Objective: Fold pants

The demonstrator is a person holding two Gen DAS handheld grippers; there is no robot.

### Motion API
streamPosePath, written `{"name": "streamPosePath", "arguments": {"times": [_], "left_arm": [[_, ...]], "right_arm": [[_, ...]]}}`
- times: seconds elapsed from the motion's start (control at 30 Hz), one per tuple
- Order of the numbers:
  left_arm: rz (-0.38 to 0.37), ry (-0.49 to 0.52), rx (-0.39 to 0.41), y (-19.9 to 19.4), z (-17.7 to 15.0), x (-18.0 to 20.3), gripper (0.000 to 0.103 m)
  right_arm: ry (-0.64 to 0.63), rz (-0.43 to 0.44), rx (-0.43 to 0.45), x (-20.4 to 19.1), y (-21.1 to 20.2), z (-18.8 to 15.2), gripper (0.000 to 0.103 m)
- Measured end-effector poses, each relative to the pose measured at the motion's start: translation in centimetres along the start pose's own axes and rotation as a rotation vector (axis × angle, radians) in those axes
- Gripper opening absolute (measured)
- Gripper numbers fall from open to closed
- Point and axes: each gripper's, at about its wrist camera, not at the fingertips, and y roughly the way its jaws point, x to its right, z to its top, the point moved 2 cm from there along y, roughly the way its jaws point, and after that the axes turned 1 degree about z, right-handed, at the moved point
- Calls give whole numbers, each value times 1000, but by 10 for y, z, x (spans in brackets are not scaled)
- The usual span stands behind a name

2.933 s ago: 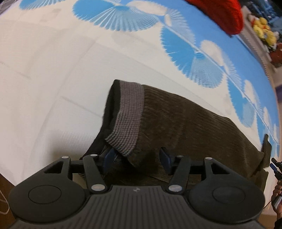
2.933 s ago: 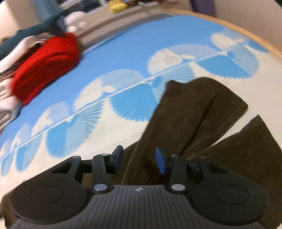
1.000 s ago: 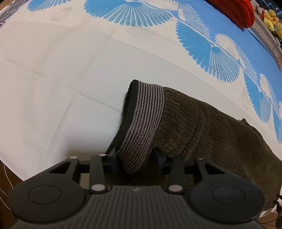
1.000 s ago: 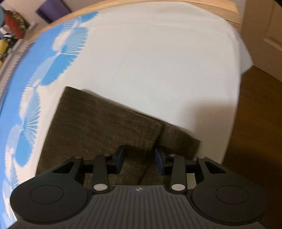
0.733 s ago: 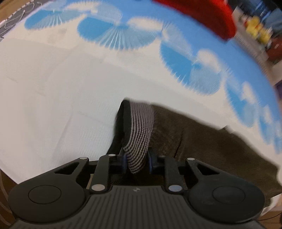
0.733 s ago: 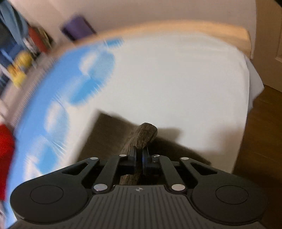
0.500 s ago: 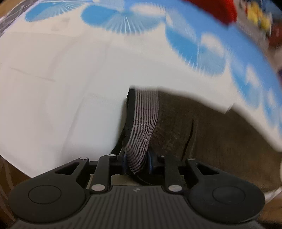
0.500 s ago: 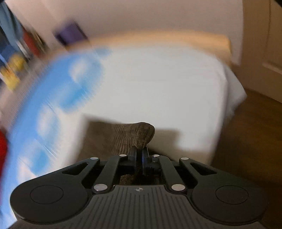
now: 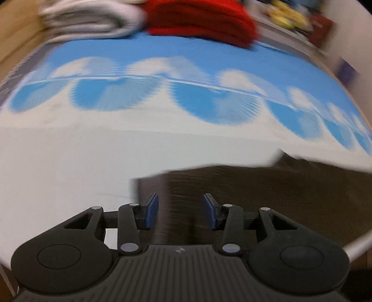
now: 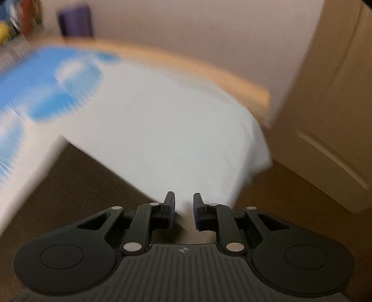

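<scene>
Both tools are clear of the garment. The left gripper (image 9: 181, 210) has its jaws standing moderately wide, having just been opening; the dark cloth shows behind the gap, but neither pad presses on it. The right gripper (image 10: 183, 209) has its jaws narrowly parted, also just opening, with nothing between them; only the white sheet (image 10: 162, 130) shows through the gap.

The pants (image 9: 267, 197) lie flat on the bed, on the white sheet well short of the blue fan-patterned band (image 9: 186, 76) that crosses it. In the left wrist view the pants fill the ground directly under and to the right of the left gripper. In the right wrist view they run from the left edge down beneath the right gripper. A red folded pile (image 9: 202, 21) and a grey-white folded pile (image 9: 90, 18) sit beyond the blue band.

Judgement on the step in hand: this is a release after a fold. To do it well, both tools should lift straight away without dragging the top layer, then the edges should be checked for alignment before the next fold.

Orientation: the long axis of the pants appears to run roughly parallel to the blue band, with one short end just beside the left gripper. Motion blur prevents telling which end is the waistband.
</scene>
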Motion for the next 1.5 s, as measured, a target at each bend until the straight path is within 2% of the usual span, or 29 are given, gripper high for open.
{"name": "streamPosePath", "arguments": {"times": [0.07, 0.1, 0.17, 0.2, 0.23, 0.27, 0.33, 0.47, 0.53, 0.57, 0.63, 0.7, 0.73, 0.9, 1.07, 1.2, 1.23, 1.27, 1.3, 1.33, 1.4, 1.5], "left_arm": [[-22, 160, -54, 13, -11, 24, 50], [9, 262, -110, 26, -22, 35, 54], [111, 377, -277, 60, -45, 36, 51], [123, 422, -329, 69, -56, 34, 51], [118, 461, -321, 68, -59, 35, 51], [109, 468, -309, 64, -58, 35, 50], [75, 377, -285, 55, -50, 29, 50], [7, 219, -107, 31, -25, 17, 51], [4, 166, -117, 36, -20, 9, 52], [45, 178, -163, 44, -23, 6, 50], [99, 281, -286, 65, -39, 10, 49], [139, 441, -269, 67, -48, 29, 51], [146, 452, -265, 67, -49, 32, 51], [79, 347, -264, 64, -45, 14, 51], [65, 368, -256, 60, -48, 12, 51], [46, 347, -255, 58, -53, 5, 51], [41, 342, -256, 58, -53, 4, 51], [38, 339, -256, 58, -52, 3, 51], [35, 338, -256, 58, -52, 1, 51], [34, 340, -255, 59, -52, 0, 51], [30, 339, -256, 58, -51, -1, 51], [19, 319, -264, 55, -48, -2, 51]], "right_arm": [[-41, 143, 74, -25, -17, 3, 19], [-82, 222, 98, -41, -25, 3, 19], [-202, 421, 109, -82, -42, -5, 21], [-274, 516, 107, -106, -51, -12, 22], [-328, 579, 105, -125, -58, -18, 23], [-397, 664, 92, -149, -68, -28, 26], [-507, 804, 49, -192, -83, -47, 28], [-718, 989, -12, -267, -119, -92, 31], [-793, 1057, -48, -299, -136, -113, 32], [-838, 1090, -70, -318, -144, -128, 33], [-909, 1129, -100, -348, -161, -153, 36], [-983, 1166, -134, -371, -180, -183, 37], [-1015, 1181, -152, -382, -187, -197, 38], [-1130, 1211, -239, -435, -201, -249, 47], [-1192, 1183, -302, -464, -192, -281, 47], [-1225, 1152, -371, -481, -174, -298, 47], [-1241, 1147, -380, -486, -170, -303, 43], [-1260, 1146, -367, -490, -169, -305, 19], [-1261, 1172, -347, -494, -169, -304, 11], [-1229, 1183, -319, -496, -171, -299, 11], [-1152, 1189, -316, -501, -169, -289, 11], [-1219, 1128, -262, -500, -166, -303, 13]]}}
